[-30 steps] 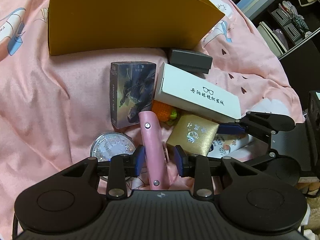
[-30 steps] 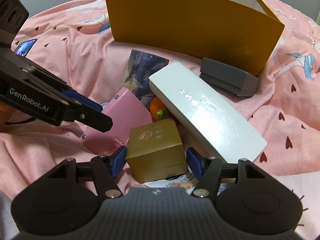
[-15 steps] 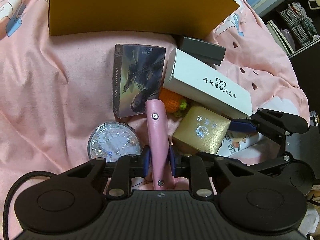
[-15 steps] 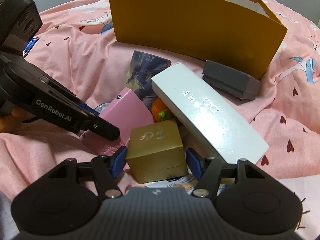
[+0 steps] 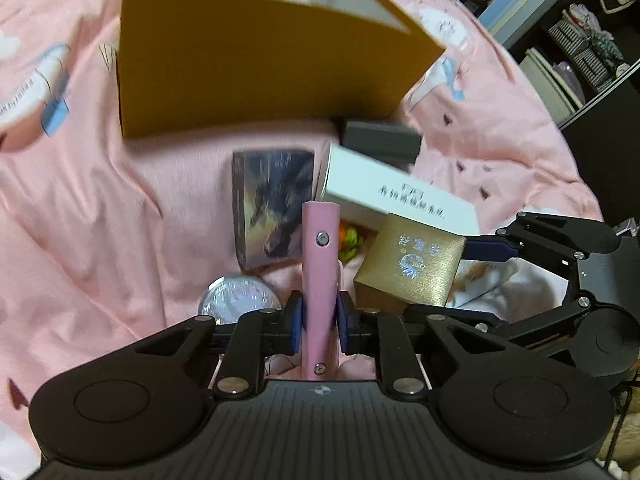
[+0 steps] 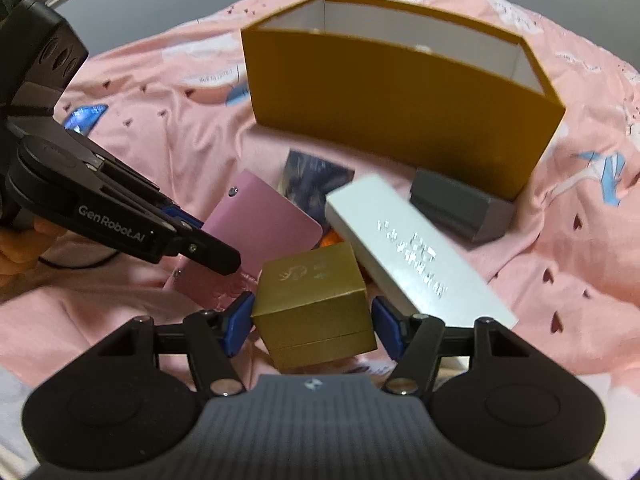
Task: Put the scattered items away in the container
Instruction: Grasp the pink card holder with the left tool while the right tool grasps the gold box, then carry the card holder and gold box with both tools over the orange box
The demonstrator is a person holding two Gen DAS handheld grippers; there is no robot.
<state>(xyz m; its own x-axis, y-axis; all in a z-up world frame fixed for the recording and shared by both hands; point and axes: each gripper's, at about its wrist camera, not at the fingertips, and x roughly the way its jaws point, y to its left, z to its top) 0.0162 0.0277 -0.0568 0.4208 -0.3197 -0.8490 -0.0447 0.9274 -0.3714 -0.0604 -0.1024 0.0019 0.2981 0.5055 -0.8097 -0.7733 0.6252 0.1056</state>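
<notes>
My left gripper (image 5: 319, 322) is shut on a flat pink case (image 5: 320, 264), held edge-up and lifted; the case also shows in the right wrist view (image 6: 260, 228). My right gripper (image 6: 312, 324) is shut on a small gold box (image 6: 316, 300), raised off the bedding; the box shows in the left wrist view (image 5: 412, 260) too. The open mustard-yellow container (image 6: 400, 112) stands behind the pile, its white inside visible, and also appears in the left wrist view (image 5: 260, 64).
On the pink bedsheet (image 5: 80, 220) lie a long white glasses box (image 6: 416, 252), a grey box (image 6: 460, 212) against the container, a dark picture box (image 5: 272, 204), a round glittery tin (image 5: 236, 300) and an orange-green knitted item (image 5: 350, 238). Dark shelving stands at right (image 5: 592, 56).
Both grippers have risen with their loads; the left one closed on the pink case and lifted it. The container's open top has come into view. The current frames are motion-blurred.
</notes>
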